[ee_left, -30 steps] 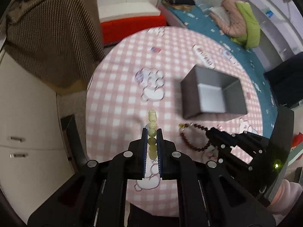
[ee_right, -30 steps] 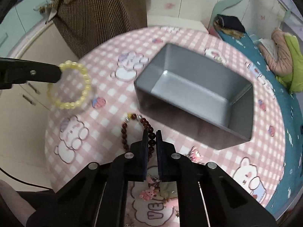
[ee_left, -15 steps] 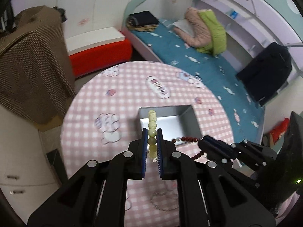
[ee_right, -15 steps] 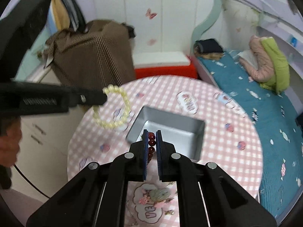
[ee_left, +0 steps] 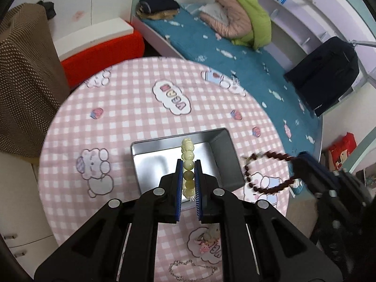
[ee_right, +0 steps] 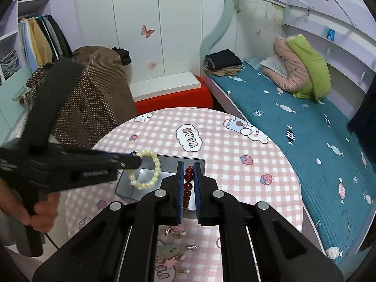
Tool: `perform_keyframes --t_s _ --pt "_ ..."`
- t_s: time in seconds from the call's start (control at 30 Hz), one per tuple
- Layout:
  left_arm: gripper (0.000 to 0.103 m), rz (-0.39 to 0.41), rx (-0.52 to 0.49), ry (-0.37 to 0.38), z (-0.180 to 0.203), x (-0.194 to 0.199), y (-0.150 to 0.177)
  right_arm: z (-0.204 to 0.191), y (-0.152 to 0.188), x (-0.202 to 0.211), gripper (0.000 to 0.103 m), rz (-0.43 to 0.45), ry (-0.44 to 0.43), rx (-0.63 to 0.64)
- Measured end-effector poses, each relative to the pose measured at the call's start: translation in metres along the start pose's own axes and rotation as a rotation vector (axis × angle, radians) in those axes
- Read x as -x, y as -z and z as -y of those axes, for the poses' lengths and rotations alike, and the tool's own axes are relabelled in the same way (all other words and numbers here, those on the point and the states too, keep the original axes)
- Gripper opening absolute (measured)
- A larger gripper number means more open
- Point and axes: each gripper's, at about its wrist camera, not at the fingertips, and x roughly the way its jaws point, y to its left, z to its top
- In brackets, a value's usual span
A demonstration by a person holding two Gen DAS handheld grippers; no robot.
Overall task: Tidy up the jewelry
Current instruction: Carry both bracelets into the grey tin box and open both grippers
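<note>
My left gripper (ee_left: pixel 188 164) is shut on a pale yellow bead bracelet (ee_left: pixel 188 150) and holds it in the air over the open grey metal box (ee_left: pixel 150 162) on the pink checked round table (ee_left: pixel 131 108). The bracelet also shows in the right wrist view (ee_right: pixel 150 171), hanging from the left gripper's tips. My right gripper (ee_right: pixel 188 166) is shut on a dark red bead bracelet (ee_right: pixel 188 185), raised above the box's (ee_right: pixel 131 188) near right side. In the left wrist view the red bracelet (ee_left: pixel 265 174) hangs right of the box.
A silver chain (ee_left: pixel 192 270) and a small hair clip (ee_left: pixel 209 237) lie on the table's near edge; small earrings and charms (ee_right: pixel 176 232) lie there too. A bed (ee_right: pixel 293 122) stands to the right, a brown covered chair (ee_right: pixel 94 98) and red bench behind.
Both grippers have risen with their bracelets off the table. The left gripper has carried the yellow bracelet over the box; the right has lifted the red bracelet beside it.
</note>
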Motion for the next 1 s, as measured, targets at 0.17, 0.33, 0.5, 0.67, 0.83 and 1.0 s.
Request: perform_keyframes --t_s 0.17,0.33,0.5,0.67,0.83,1.0 --pt "0.009 -0.059 0.006 -0.026 -0.009 -0.032 -0.001 0.001 0.0 -0.008 0.007 -0.016 0.002 -0.01" --pt "0.01 -0.102 0.041 -0.051 -0.022 -0.041 -0.001 -0.001 0.002 -0.017 0.007 -0.044 -0.021 -0.031" --pt "0.028 -0.075 0.032 -0.056 -0.023 -0.022 0.003 -0.009 -0.001 -0.023 0.007 -0.052 -0.058 -0.012" --pt "0.028 -0.029 0.024 -0.103 -0.025 0.004 0.01 -0.023 -0.006 -0.04 0.007 -0.082 -0.129 0.004" --pt "0.028 0.009 0.057 -0.17 -0.04 0.025 0.02 -0.043 -0.012 -0.055 0.007 -0.122 -0.222 0.034" --pt "0.028 0.032 0.134 -0.208 -0.063 0.04 0.029 -0.055 -0.013 -0.073 0.007 -0.202 -0.324 0.004"
